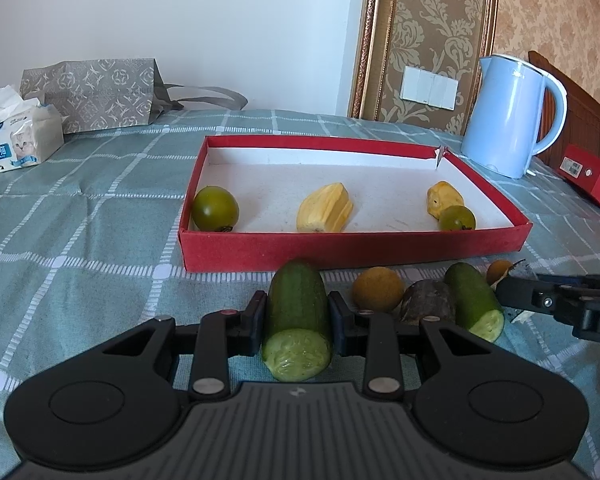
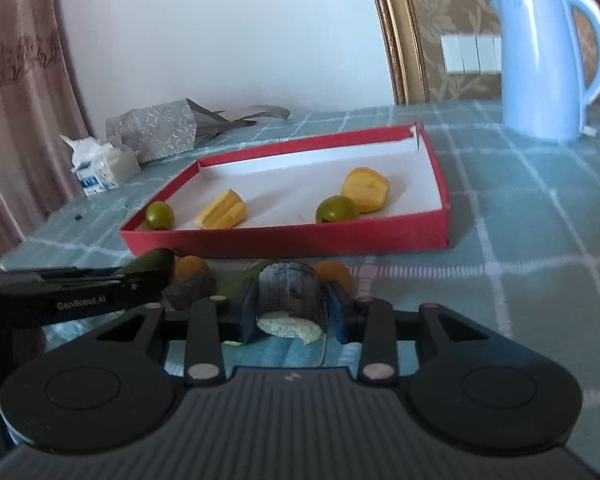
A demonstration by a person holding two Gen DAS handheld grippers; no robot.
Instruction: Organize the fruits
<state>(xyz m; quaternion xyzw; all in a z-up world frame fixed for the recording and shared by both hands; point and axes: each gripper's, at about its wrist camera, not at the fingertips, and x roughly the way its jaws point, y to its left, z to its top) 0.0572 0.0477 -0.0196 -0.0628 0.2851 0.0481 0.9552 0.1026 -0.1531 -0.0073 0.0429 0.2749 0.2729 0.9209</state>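
Observation:
A red tray [image 1: 340,250] with a white floor holds two green tomatoes [image 1: 215,208] [image 1: 457,218] and two yellow fruit pieces [image 1: 325,208] [image 1: 444,198]. My left gripper [image 1: 298,312] is shut on a green cucumber piece [image 1: 298,304] in front of the tray. To its right lie a round brown-yellow fruit [image 1: 378,289], a dark chunk [image 1: 428,300] and a second cucumber piece [image 1: 474,300]. My right gripper [image 2: 290,308] is shut on a dark-skinned piece with a pale cut face [image 2: 290,296]; in the left wrist view it [image 1: 512,280] enters from the right.
A light blue kettle [image 1: 514,114] stands behind the tray's right corner. A tissue pack [image 1: 18,140] and a grey gift bag [image 1: 96,94] sit at the back left. A red box [image 1: 592,184] lies at the far right. The table has a teal checked cloth [image 1: 80,240].

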